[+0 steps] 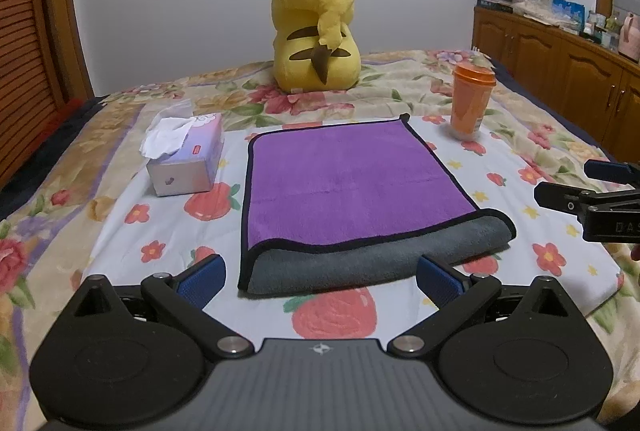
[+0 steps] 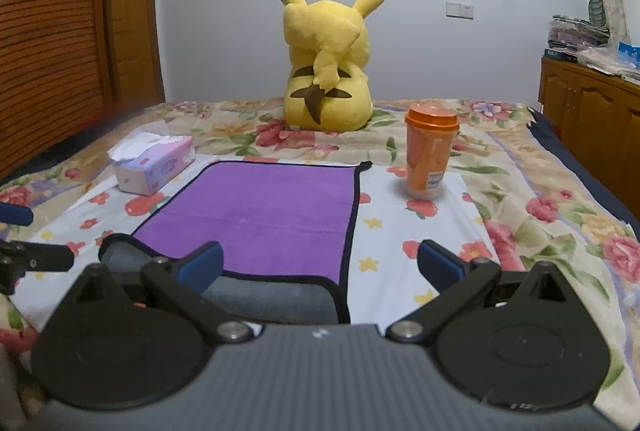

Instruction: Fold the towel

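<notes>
A purple towel (image 1: 344, 183) with black edging and a grey underside lies folded on the flowered bedspread, its grey fold nearest me. It also shows in the right wrist view (image 2: 264, 215). My left gripper (image 1: 320, 275) is open and empty, just short of the towel's near grey edge. My right gripper (image 2: 320, 263) is open and empty, above the towel's near right corner. The right gripper's fingers (image 1: 576, 199) show at the right edge of the left wrist view. The left gripper's fingers (image 2: 36, 255) show at the left edge of the right wrist view.
A tissue box (image 1: 188, 159) sits left of the towel. An orange lidded cup (image 1: 470, 99) stands at its far right. A yellow Pikachu plush (image 1: 316, 27) sits behind. A wooden cabinet (image 1: 560, 67) runs along the right, a wooden wardrobe (image 2: 60, 31) on the left.
</notes>
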A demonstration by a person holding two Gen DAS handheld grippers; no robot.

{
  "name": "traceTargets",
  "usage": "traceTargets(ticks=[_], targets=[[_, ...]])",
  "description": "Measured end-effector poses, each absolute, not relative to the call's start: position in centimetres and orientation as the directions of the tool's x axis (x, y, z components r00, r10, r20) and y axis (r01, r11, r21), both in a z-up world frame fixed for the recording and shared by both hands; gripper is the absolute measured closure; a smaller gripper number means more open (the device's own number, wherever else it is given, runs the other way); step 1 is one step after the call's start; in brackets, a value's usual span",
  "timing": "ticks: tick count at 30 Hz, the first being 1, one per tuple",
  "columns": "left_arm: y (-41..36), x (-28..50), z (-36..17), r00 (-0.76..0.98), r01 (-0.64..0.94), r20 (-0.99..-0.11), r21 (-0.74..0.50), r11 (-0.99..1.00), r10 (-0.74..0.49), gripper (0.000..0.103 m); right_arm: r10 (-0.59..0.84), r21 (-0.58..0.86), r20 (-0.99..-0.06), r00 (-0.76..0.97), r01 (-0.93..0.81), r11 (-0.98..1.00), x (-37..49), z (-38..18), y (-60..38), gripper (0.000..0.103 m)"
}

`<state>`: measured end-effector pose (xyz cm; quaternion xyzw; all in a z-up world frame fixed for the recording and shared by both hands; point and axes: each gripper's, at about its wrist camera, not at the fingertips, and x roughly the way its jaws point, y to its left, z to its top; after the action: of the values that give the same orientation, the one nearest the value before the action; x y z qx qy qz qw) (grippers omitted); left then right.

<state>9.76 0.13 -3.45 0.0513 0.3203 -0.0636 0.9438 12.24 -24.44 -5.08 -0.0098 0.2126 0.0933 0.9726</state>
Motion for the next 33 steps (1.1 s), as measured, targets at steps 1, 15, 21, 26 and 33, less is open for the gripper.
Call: traceTargets(ticks=[1,15,21,26,33], targets=[[0.2,10.1,-3.5,0.785,0.153,-0.613,0.054,0.987,-0.089,0.000,0.179,0.022,-0.419,0.890,-0.187,0.982,12.5,-5.1,-24.5,0.000],[2.2,14.3,-4.7,0.761,0.153,-0.642,0.040,0.987,-0.092,0.010,0.247,0.090,-0.498,0.831,-0.234,0.968,16.1,-7.2,-24.7,0.014],[3.1,16.1,-5.4,0.742,0.154,-0.665,0.043,0.987,-0.087,0.013,0.264,0.099,-0.529,0.807,-0.250,0.963,17.2,-7.9,-24.5,0.016],[4.1,17.4,-6.1,0.717,0.154,-0.691,0.026,0.988,-0.094,0.022,0.269,0.109,-0.557,0.786,-0.251,0.962,18.1,-8.5,-24.7,0.018],[5.1,18.8,-7.5,0.670,0.175,-0.731,-0.014,0.984,-0.130,0.036,0.274,0.117,-0.587,0.762,-0.255,0.960,19.2,-9.4,-24.7,0.023]])
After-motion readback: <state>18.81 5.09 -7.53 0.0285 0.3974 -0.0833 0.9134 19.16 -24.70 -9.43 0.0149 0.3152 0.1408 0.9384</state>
